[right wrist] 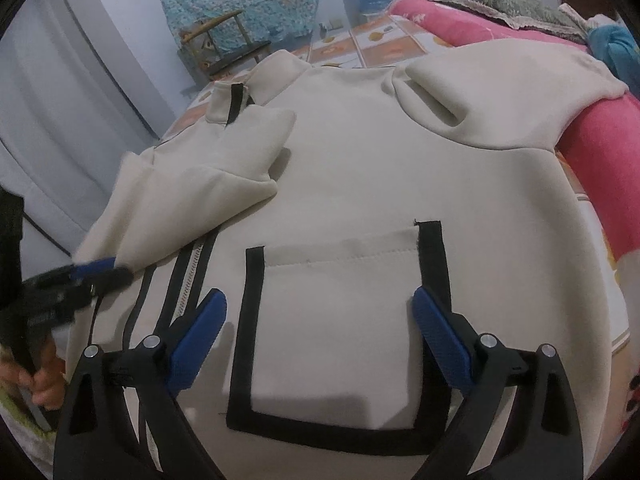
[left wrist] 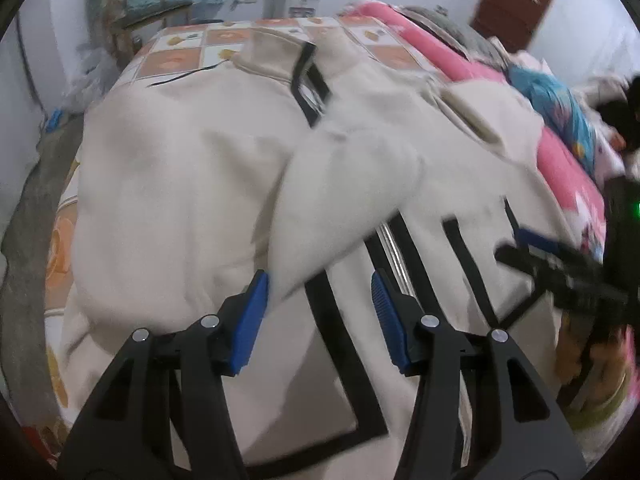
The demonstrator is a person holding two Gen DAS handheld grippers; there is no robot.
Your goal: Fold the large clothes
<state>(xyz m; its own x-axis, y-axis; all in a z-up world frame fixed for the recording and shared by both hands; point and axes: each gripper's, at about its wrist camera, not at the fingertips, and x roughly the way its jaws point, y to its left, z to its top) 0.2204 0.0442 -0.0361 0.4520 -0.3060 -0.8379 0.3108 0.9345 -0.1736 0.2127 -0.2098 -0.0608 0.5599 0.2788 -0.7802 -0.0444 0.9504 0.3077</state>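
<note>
Both grippers' fingers (right wrist: 436, 332) spread, pinching nothing, over cream jacket (right wrist: 360, 160), lengthwise up bed (right wrist: 380, 46), collar far.

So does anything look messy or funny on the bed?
A bit. The jacket lies flat, but one sleeve is flopped loosely across its front, bunched and crooked, partly covering the zipper. Nothing looks torn or spilled.
</note>
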